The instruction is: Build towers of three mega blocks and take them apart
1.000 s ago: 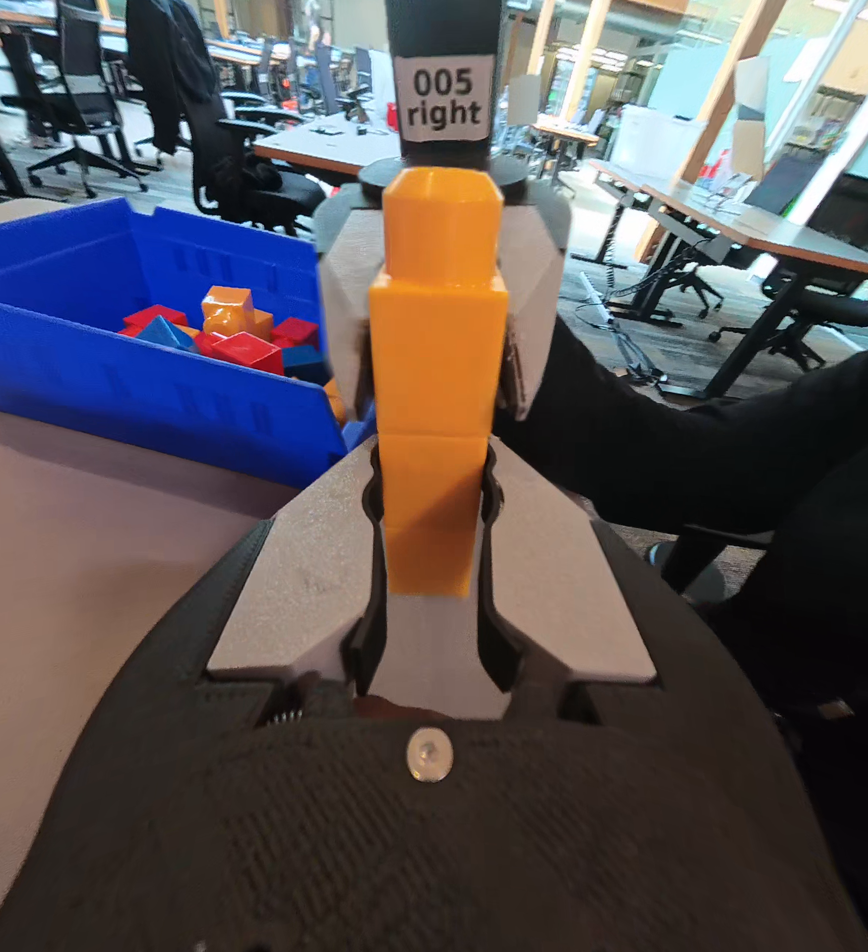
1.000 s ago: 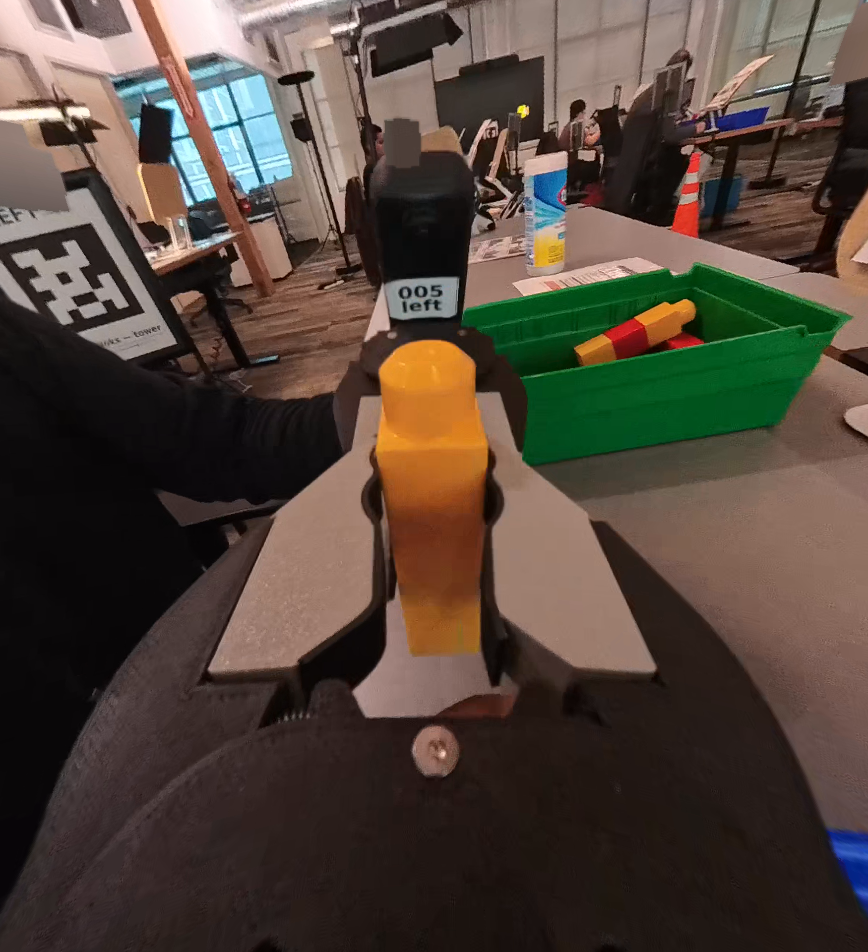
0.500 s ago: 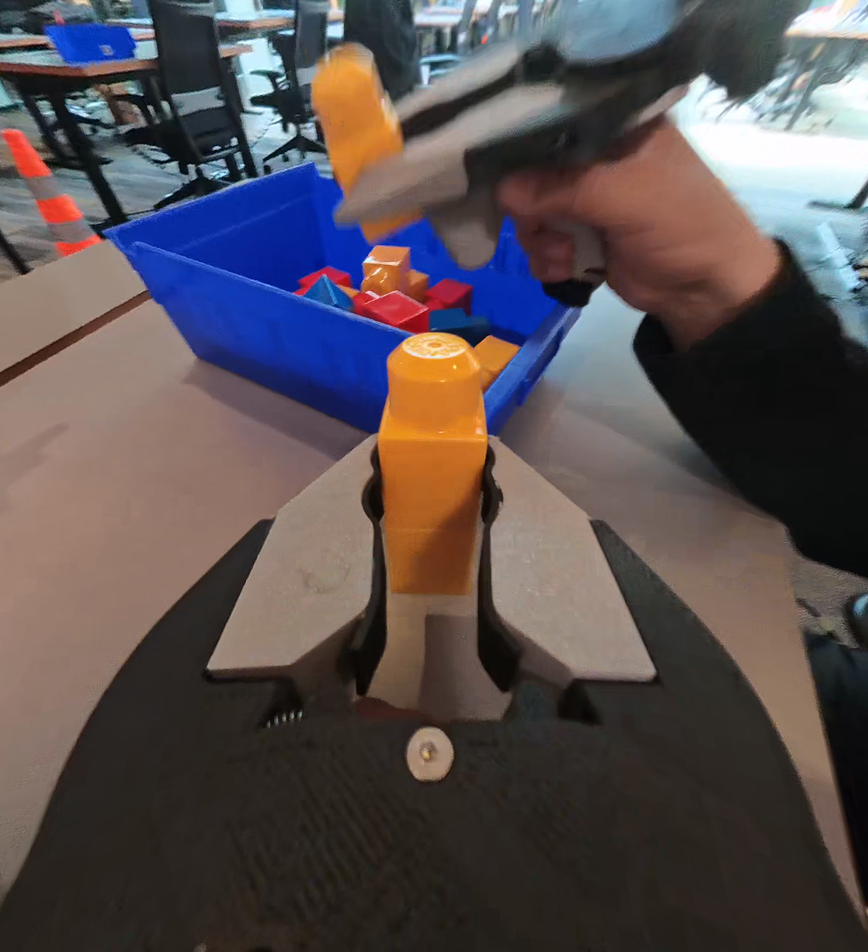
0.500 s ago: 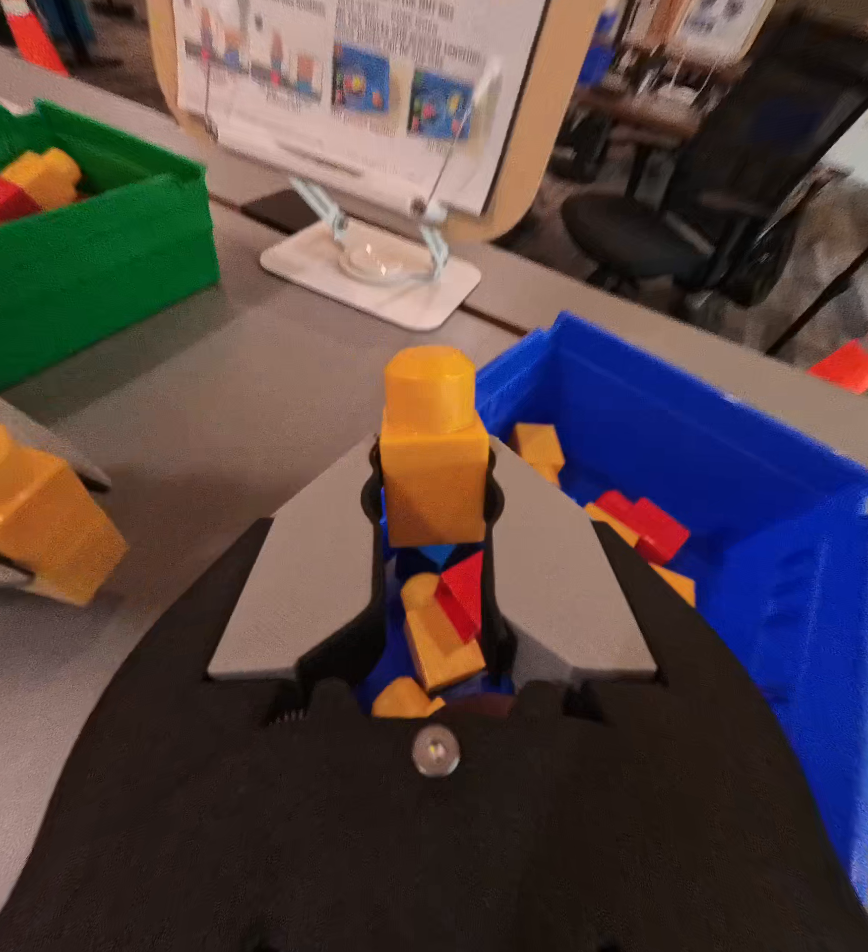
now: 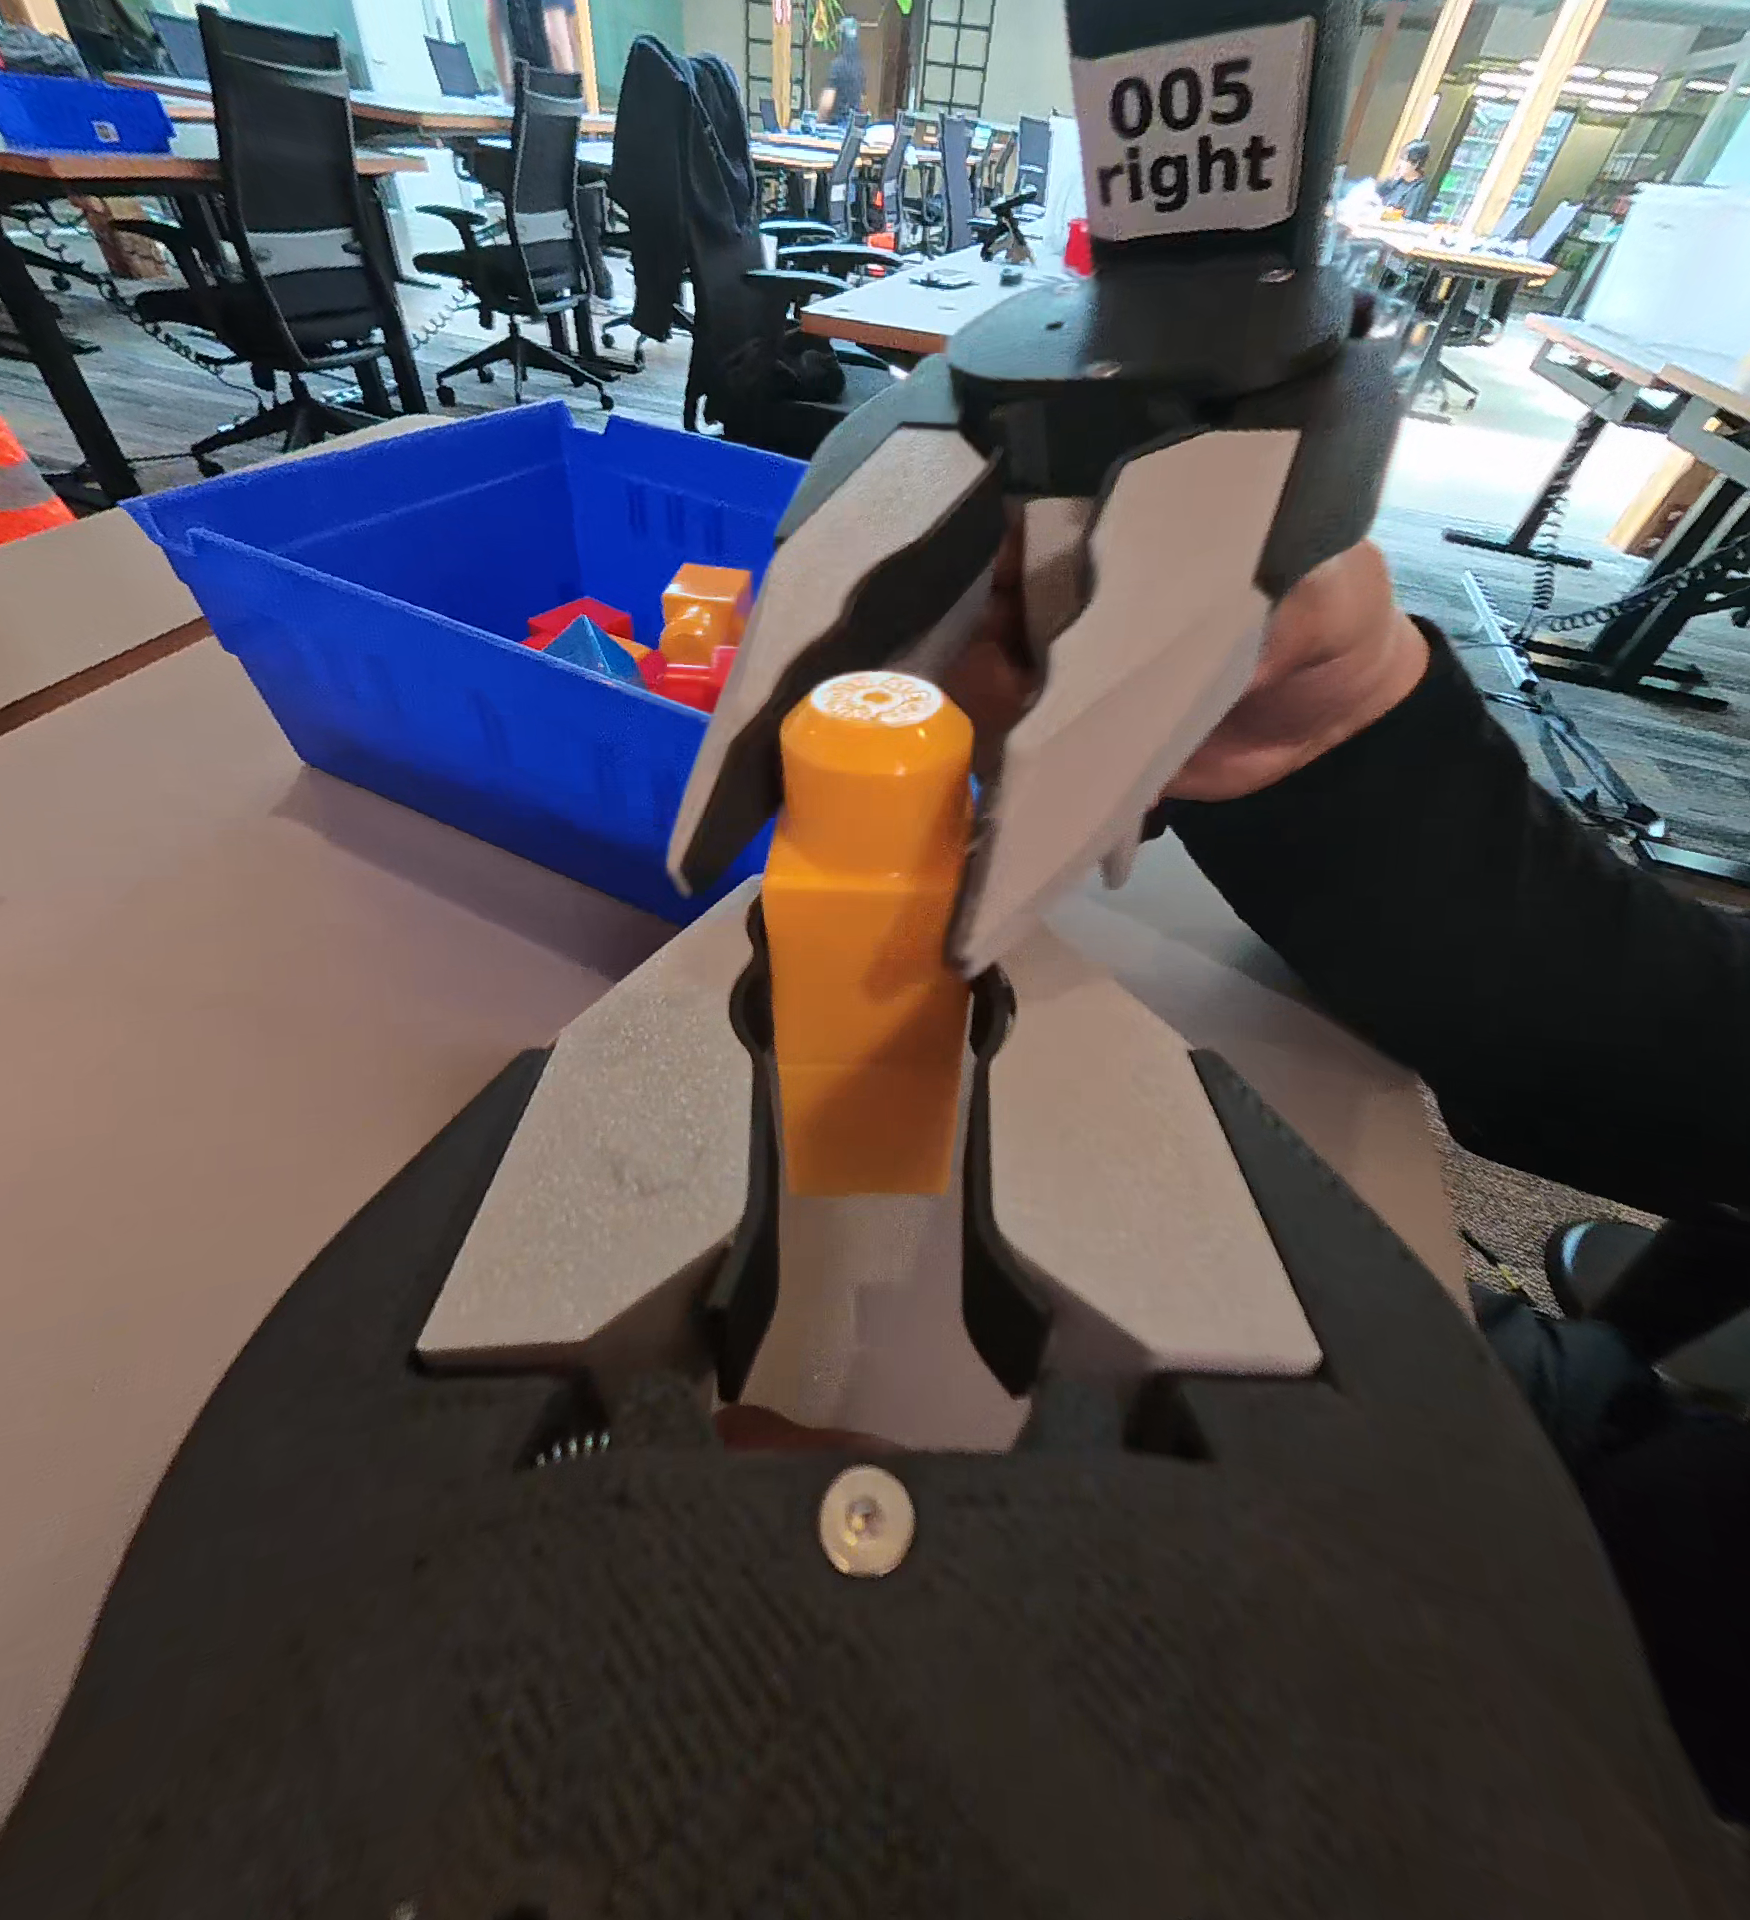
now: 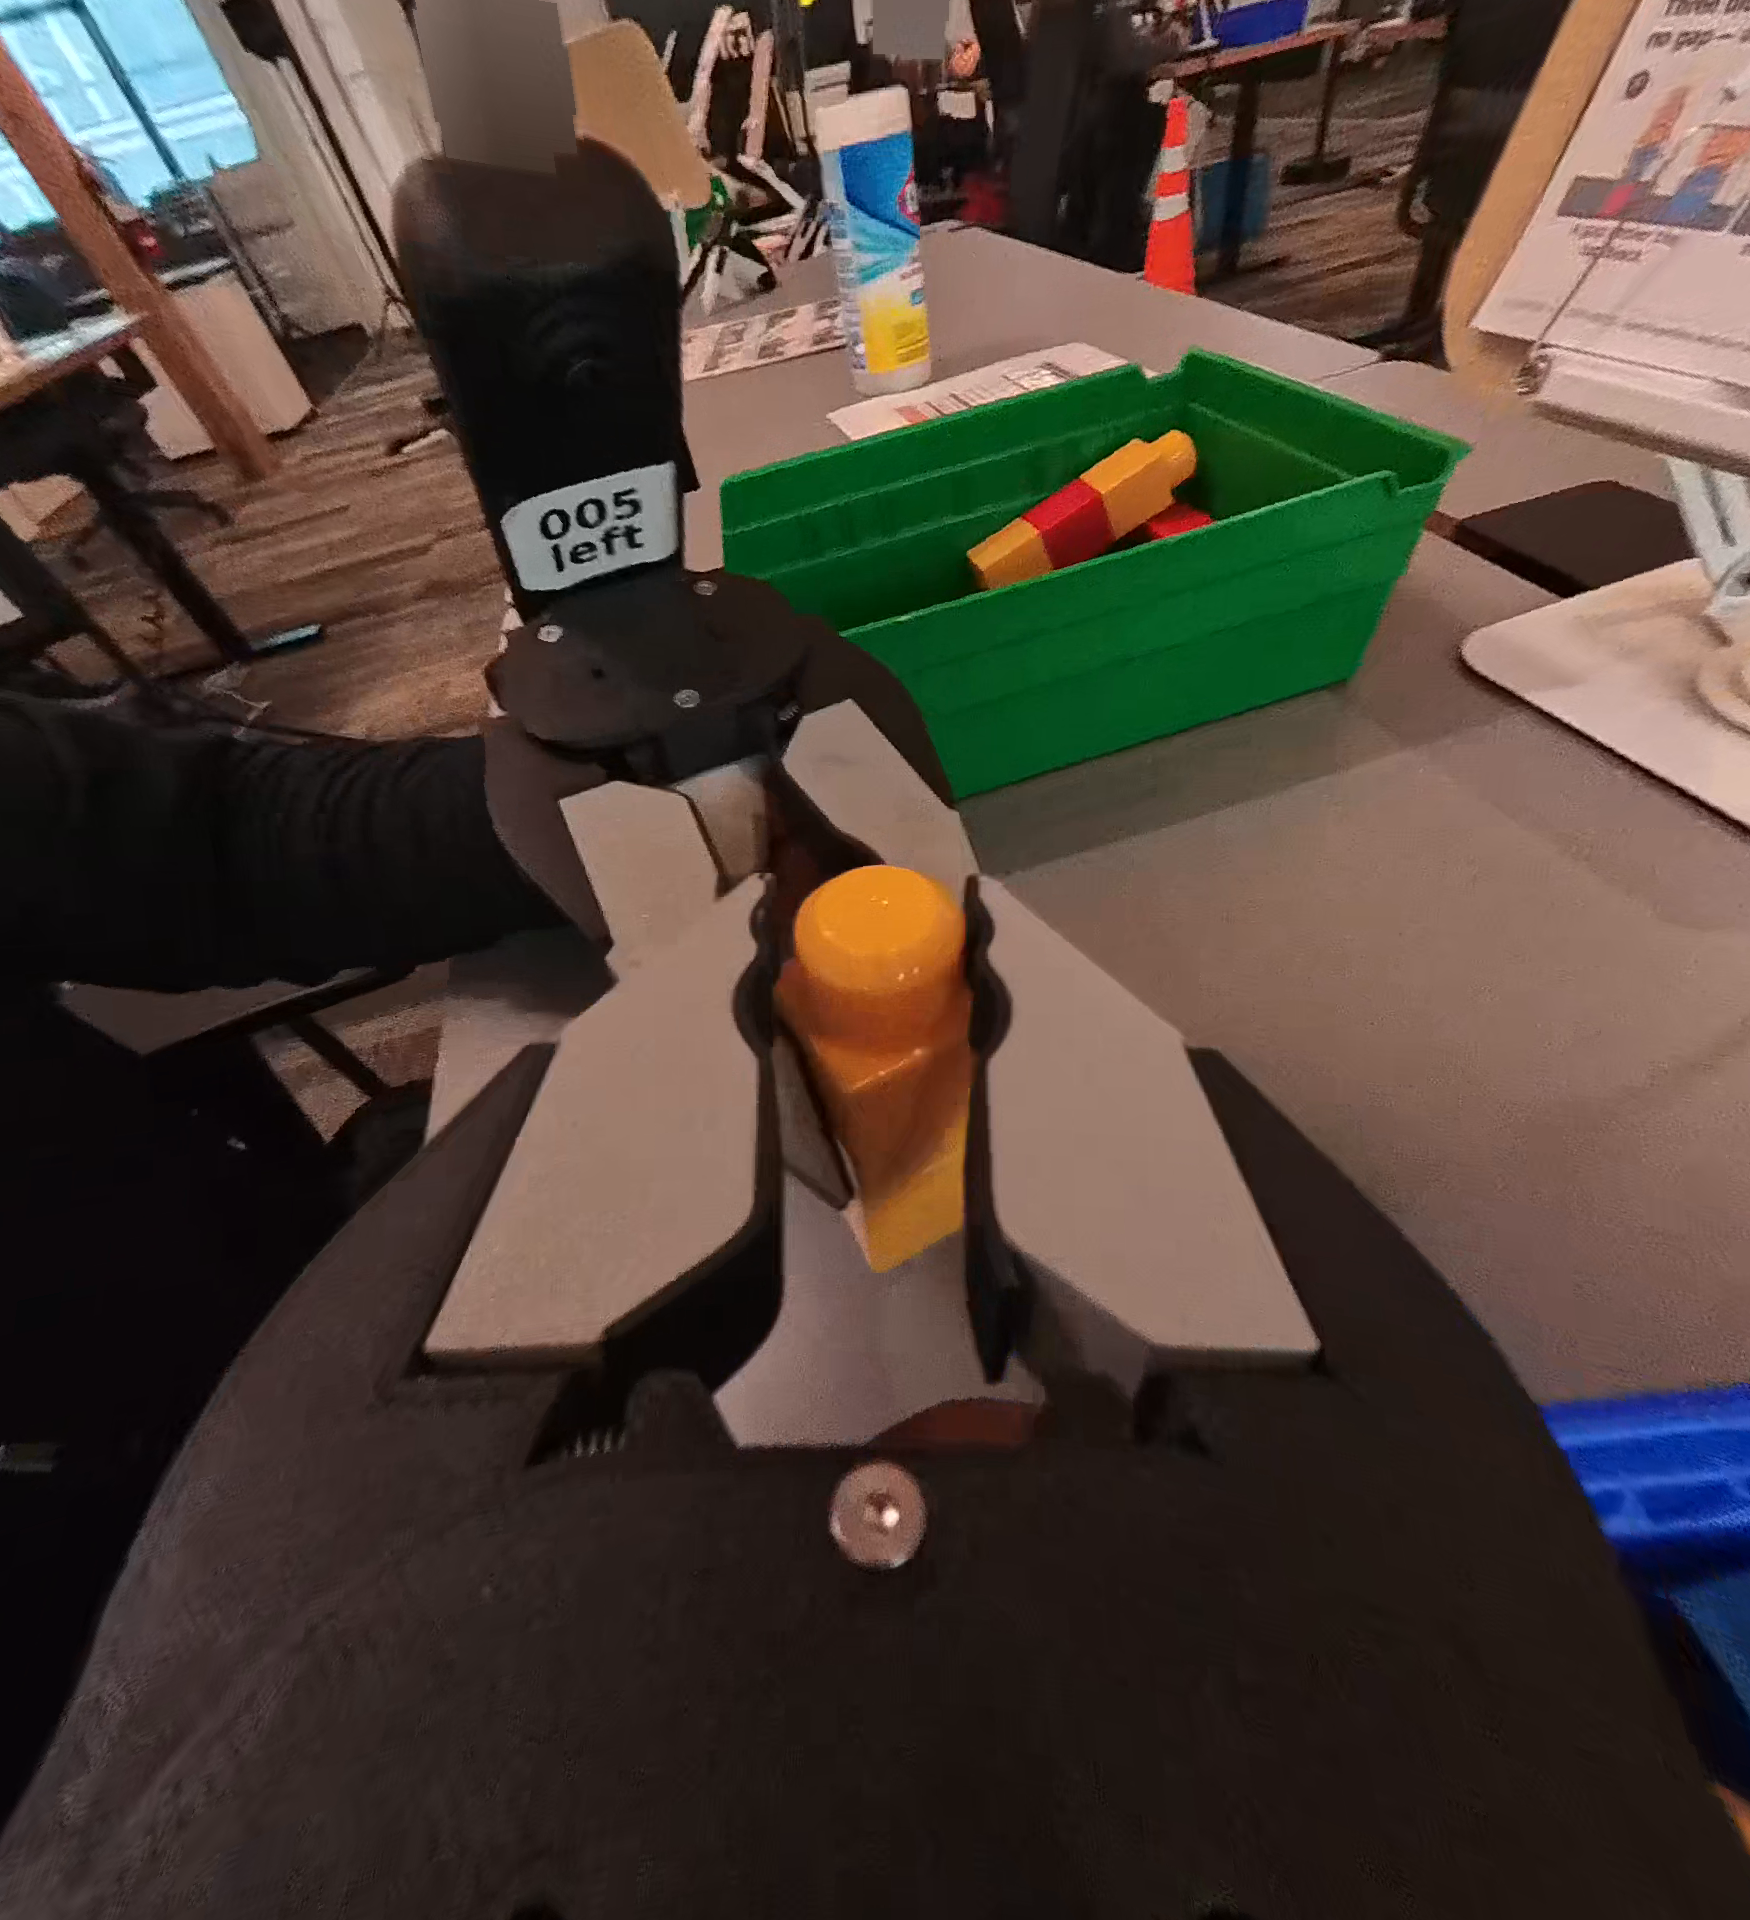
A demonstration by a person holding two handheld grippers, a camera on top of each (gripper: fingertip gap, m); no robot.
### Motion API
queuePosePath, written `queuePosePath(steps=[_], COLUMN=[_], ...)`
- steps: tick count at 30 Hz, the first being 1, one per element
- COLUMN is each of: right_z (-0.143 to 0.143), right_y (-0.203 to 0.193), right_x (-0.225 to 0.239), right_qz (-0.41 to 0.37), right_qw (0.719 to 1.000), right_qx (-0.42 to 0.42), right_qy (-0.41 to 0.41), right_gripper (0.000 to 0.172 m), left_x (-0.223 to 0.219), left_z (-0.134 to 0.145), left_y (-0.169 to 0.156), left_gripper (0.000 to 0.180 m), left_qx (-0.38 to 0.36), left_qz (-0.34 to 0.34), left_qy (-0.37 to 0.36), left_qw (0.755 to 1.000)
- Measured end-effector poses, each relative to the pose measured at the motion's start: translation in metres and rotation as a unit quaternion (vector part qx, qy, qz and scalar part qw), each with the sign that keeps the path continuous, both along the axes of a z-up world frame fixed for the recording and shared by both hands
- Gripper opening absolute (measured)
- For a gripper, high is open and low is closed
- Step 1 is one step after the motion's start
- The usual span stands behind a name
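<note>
My left gripper [image 5: 866, 935] is shut on a stack of two orange blocks [image 5: 866, 1039] and holds it upright above the grey table [image 5: 227, 987]. My right gripper [image 5: 835, 909] comes down from above. Its fingers [image 5: 1079, 727] straddle the stack's top block [image 5: 866, 935] and its stud. In the right wrist view my right gripper [image 6: 871, 935] has its pads against that orange block [image 6: 886, 1049], with my left gripper's fingers [image 6: 632, 862] behind it. The blue bin [image 5: 414, 644] behind holds loose red, blue and orange blocks [image 5: 684, 634].
A green bin [image 6: 1110, 665] at the back holds a yellow-red-yellow tower [image 6: 1079, 514]. A wipes canister [image 6: 876, 239] stands behind it. A sheet on a stand [image 6: 1681, 260] with a white base [image 6: 1660, 707] is at the right. The blue bin's corner [image 6: 1702, 1475] shows at the lower right.
My right gripper pulled the top orange block off a three-block stack and carried it over the blue bin. It is back without that block, shut on the top of the remaining stack.
</note>
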State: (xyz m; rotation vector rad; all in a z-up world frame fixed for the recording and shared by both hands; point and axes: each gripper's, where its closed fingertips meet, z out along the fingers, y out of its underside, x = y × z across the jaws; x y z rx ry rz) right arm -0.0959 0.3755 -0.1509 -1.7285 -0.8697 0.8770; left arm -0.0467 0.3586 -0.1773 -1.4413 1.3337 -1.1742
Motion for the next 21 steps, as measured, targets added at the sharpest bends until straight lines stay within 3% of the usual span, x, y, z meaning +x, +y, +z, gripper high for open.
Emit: queuePosePath(steps=[6,9,14,15,18,20,21], right_z=[0.007,0.031,0.03,0.031,0.026,0.014,0.014], right_y=[0.004,-0.003,-0.006,-0.009,-0.014,-0.013,-0.016], right_x=[0.001,0.005,0.008,0.007,0.005,0.002,-0.002], right_qz=[-0.018,-0.007,0.007,0.017,0.044,0.044,0.055], right_qw=[1.0,0.998,0.997,0.997,0.995,0.998,0.997], right_qx=[0.018,0.031,0.017,0.008,-0.024,-0.024,-0.018], right_qy=[0.007,0.063,0.069,0.078,0.082,0.048,0.043], right_gripper=[0.027,0.028,0.029,0.03,0.068,0.068,0.058], left_x=[0.0,0.002,0.006,0.006,0.005,0.005,0.005], left_z=[0.001,-0.021,-0.026,-0.026,-0.023,-0.017,-0.016], left_y=[-0.002,-0.009,-0.013,-0.015,-0.019,-0.024,-0.026], left_gripper=[0.034,0.039,0.036,0.036,0.035,0.035,0.035], left_qx=[-0.021,-0.013,0.005,0.004,-0.007,-0.02,-0.024], left_qz=[-0.008,-0.024,-0.028,-0.032,-0.045,-0.059,-0.063], left_qy=[-0.012,0.035,0.045,0.045,0.036,0.027,0.025], left_qw=[1.0,0.999,0.999,0.998,0.998,0.998,0.997])
